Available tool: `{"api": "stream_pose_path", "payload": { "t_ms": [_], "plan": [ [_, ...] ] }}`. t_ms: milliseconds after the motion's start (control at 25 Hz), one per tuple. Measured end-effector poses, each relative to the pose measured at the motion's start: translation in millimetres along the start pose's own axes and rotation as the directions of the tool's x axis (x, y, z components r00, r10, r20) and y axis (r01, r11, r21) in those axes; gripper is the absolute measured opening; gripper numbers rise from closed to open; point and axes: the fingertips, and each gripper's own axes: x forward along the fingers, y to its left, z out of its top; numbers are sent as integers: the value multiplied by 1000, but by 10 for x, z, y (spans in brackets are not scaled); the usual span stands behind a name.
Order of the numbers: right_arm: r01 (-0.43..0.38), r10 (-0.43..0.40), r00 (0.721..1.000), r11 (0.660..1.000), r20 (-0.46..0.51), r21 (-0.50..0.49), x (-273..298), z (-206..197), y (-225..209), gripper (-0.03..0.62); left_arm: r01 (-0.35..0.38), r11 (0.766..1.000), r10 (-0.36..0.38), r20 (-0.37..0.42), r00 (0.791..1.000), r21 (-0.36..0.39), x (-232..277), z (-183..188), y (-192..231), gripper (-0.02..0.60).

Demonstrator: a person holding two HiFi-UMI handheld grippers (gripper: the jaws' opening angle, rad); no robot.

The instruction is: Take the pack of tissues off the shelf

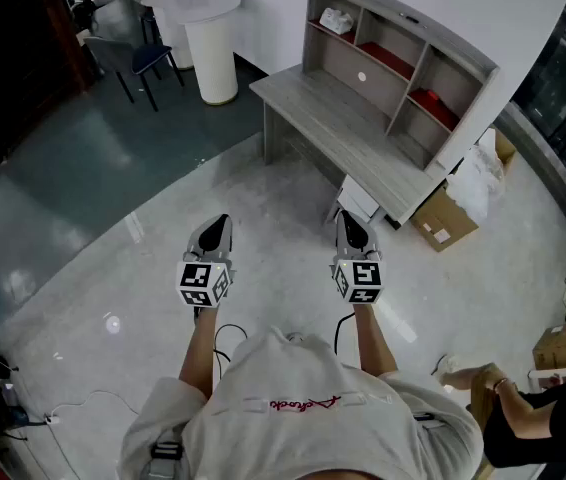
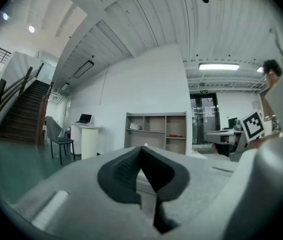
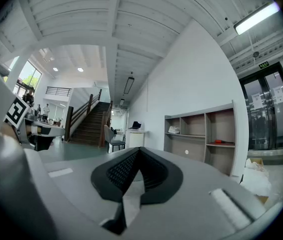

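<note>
The pack of tissues (image 1: 336,20) is a small white bundle in the top left compartment of the grey shelf unit (image 1: 403,68), which stands on a grey desk (image 1: 333,133) well ahead of me. The pack shows small in the left gripper view (image 2: 134,126) and in the right gripper view (image 3: 174,130). My left gripper (image 1: 215,230) and right gripper (image 1: 351,230) are held level side by side over the floor, far short of the desk. Both are shut with nothing between the pads (image 2: 126,171) (image 3: 124,171).
A white round pedestal table (image 1: 208,38) with a laptop and a dark chair (image 1: 128,58) stand left of the desk. Cardboard boxes (image 1: 443,218) and a white bag (image 1: 478,178) lie at the desk's right end. Another person's arm (image 1: 503,398) shows at lower right. Red items (image 1: 388,60) lie in other compartments.
</note>
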Motion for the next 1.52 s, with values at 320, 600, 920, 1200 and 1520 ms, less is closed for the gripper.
{"api": "stream_pose_path", "payload": {
  "t_ms": [320, 600, 920, 1200, 1520],
  "plan": [
    [-9, 9, 1000, 1000, -9, 6, 55, -84, -70, 6, 3, 1000, -3, -15, 1000, 5, 107, -55, -56, 0],
    [-7, 7, 1000, 1000, -15, 25, 55, -143, -187, 6, -1, 1000, 1, -16, 1000, 2, 183, -58, -123, 0],
    [-9, 9, 1000, 999, 0, 36, 139, -189, -494, 6, -8, 1000, 8, -20, 1000, -1, 421, -110, -323, 0],
    [-39, 39, 999, 999, -14, 23, 224, -316, -660, 8, -18, 1000, 18, -33, 999, 0, 593, -210, -505, 0],
    [-59, 59, 998, 998, -12, 18, 399, -323, -733, 6, -16, 1000, 16, -30, 999, 1, 850, -187, -492, 0]
  ]
}}
